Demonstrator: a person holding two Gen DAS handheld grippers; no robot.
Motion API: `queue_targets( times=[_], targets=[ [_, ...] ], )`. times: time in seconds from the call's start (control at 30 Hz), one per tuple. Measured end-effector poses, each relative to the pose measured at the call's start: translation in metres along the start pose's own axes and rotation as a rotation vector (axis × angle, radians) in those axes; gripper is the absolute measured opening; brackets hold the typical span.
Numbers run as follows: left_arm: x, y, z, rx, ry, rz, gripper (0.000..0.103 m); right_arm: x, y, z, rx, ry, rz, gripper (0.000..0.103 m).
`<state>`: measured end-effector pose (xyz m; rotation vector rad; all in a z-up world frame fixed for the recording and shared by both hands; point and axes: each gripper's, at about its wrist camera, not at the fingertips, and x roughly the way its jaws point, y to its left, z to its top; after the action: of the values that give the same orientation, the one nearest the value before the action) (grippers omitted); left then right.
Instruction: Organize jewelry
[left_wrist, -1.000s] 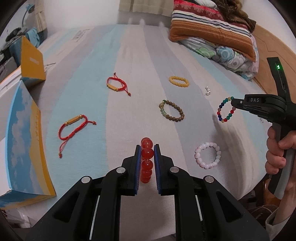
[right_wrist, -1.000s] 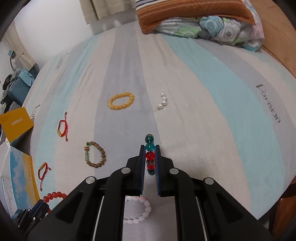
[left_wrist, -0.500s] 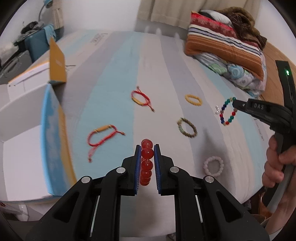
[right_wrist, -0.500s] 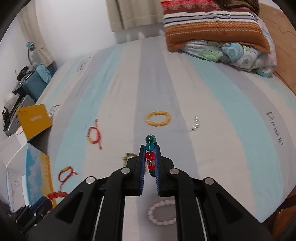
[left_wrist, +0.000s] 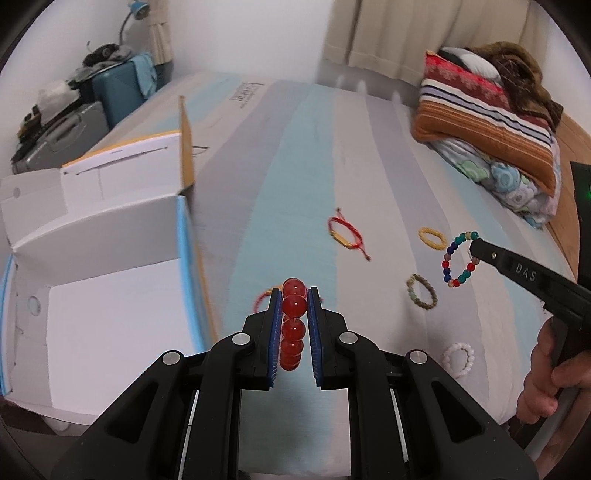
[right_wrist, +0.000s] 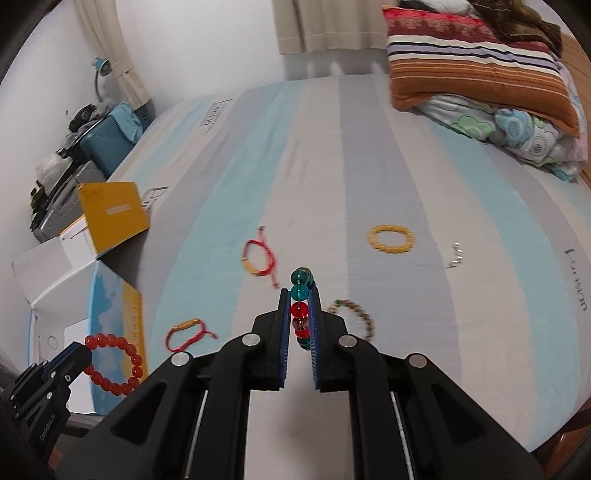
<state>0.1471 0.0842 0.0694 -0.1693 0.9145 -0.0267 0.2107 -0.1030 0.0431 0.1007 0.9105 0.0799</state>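
Your left gripper (left_wrist: 292, 295) is clamped on the red bead bracelet (left_wrist: 293, 325), big glossy translucent spheres stacked in a line between the blue pads, the loop dangling free above the bed beside the open white box (left_wrist: 110, 288). Your right gripper (right_wrist: 300, 295) pinches the multicoloured bracelet (right_wrist: 301, 310): teal, red, purple and blue glass beads, hanging as a ring off the fingertips. Out on the striped bedsheet (right_wrist: 424, 166) lie two red cord bracelets (right_wrist: 258, 256), a yellow bead ring (right_wrist: 390, 239), a brown wooden-bead one (left_wrist: 421, 291), a pale pink one (left_wrist: 459, 359) and small silver pieces (right_wrist: 456, 255).
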Motion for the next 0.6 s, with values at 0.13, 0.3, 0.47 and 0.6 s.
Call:
queue_targets(
  times=[0.13, 0.3, 0.47, 0.6],
  targets=[
    [-0.014, 0.018, 0.006, -0.014, -0.009, 0.037, 0.013, -0.006, 0.029, 0.000, -0.035, -0.011, 0.033, 0.009],
    [-0.034, 0.046, 0.013, -0.037, -0.045, 0.088, 0.013, -0.017, 0.077, -0.005, -0.108, -0.032, 0.078, 0.009],
    [-0.048, 0.075, 0.015, -0.056, -0.057, 0.122, 0.013, -0.020, 0.117, -0.011, -0.166, -0.043, 0.109, 0.009],
    [-0.048, 0.081, 0.005, -0.054, -0.039, 0.130, 0.013, -0.015, 0.128, -0.016, -0.189, -0.032, 0.109, 0.009]
  ],
)
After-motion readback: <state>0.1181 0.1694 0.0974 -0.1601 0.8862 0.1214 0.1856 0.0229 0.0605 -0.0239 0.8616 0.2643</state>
